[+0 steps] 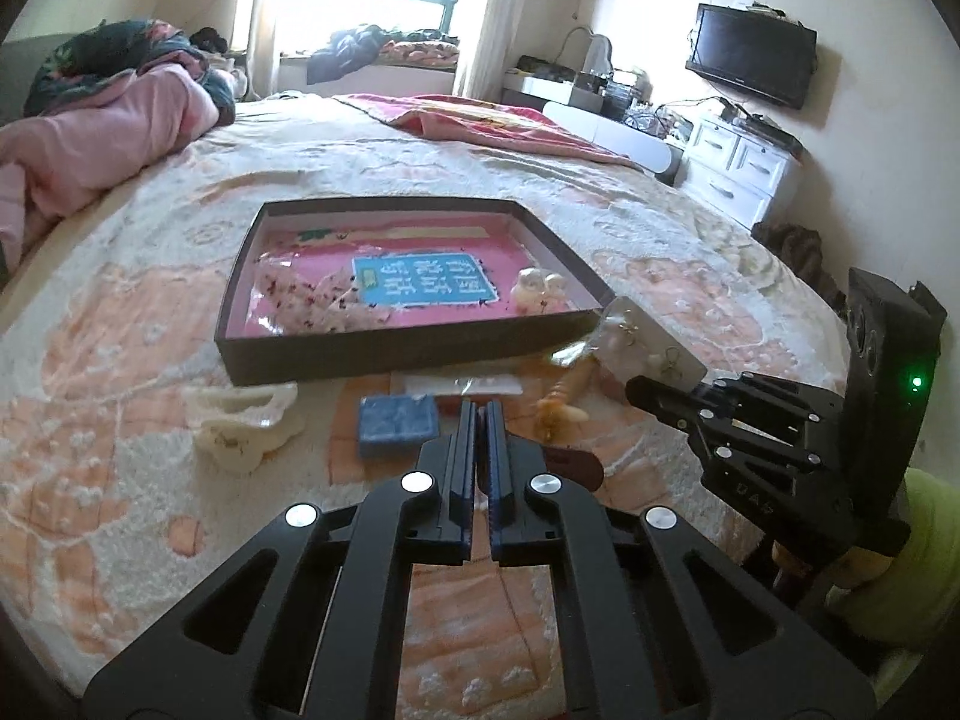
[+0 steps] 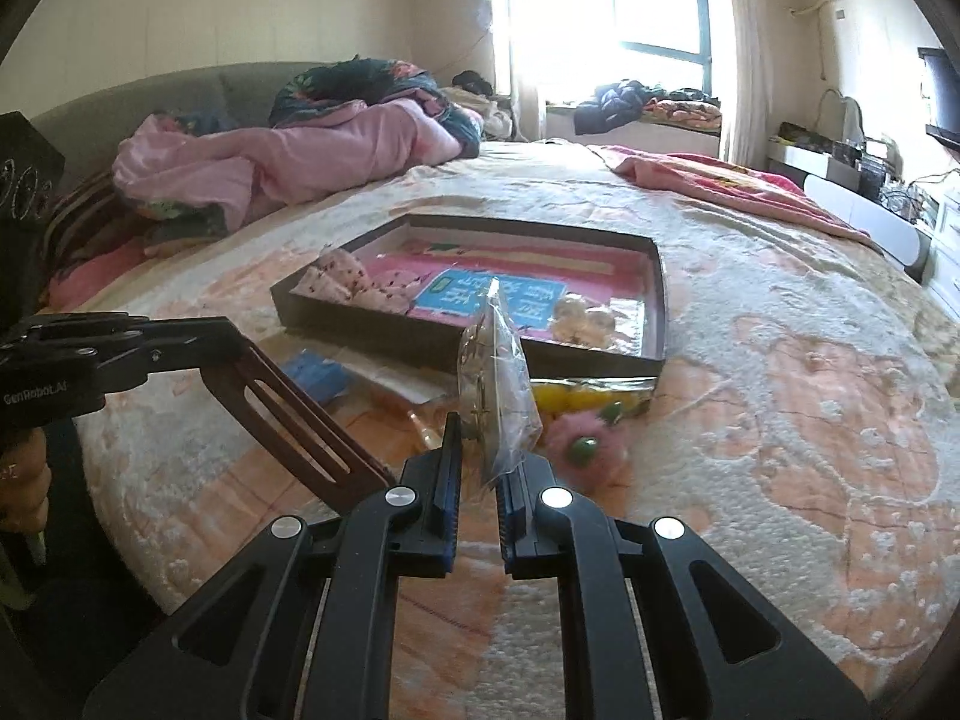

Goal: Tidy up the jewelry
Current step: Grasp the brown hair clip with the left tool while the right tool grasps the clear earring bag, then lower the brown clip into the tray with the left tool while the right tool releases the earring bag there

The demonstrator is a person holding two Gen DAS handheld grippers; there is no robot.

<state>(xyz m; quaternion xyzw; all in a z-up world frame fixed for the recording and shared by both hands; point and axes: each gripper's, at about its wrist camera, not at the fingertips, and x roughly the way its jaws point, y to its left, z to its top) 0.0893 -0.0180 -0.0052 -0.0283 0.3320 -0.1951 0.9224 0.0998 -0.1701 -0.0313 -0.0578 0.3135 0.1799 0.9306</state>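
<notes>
Through the left wrist camera, my left gripper (image 1: 478,414) is fully closed, and from this angle nothing shows between its blue pads; it points over the bed (image 1: 150,480) toward the near wall of the dark tray (image 1: 384,348). Loose pieces lie on the bedspread just ahead of it: a blue card (image 1: 396,423) slightly left, a white lacy piece (image 1: 246,426) further left, and an amber beaded piece (image 1: 561,405) slightly right. The thing that matters sits off to the right: my right gripper (image 1: 645,387) pinches a clear packet on a pale card (image 1: 651,339), carrying what look like small earrings, held up beside the tray's near right corner. So the right hand is the one nearer the drop, and the tray lies ahead and to its left. Through the right wrist camera, the right gripper (image 2: 480,450) is clamped on the lower edge of that packet (image 2: 495,372), which stands nearly upright and edge-on to the lens, its long axis running up from the pads with the top leaning toward the tray (image 2: 657,300). The plastic is crinkled and glossy, so I judge it floppy. The tray's near wall is straight ahead, already holding a pink-speckled piece (image 2: 354,285) and pale beads (image 2: 579,315). My left gripper (image 2: 228,336) comes in from the left with a brown slotted clip (image 2: 294,414) at its tip; I judge it holds that clip.
</notes>
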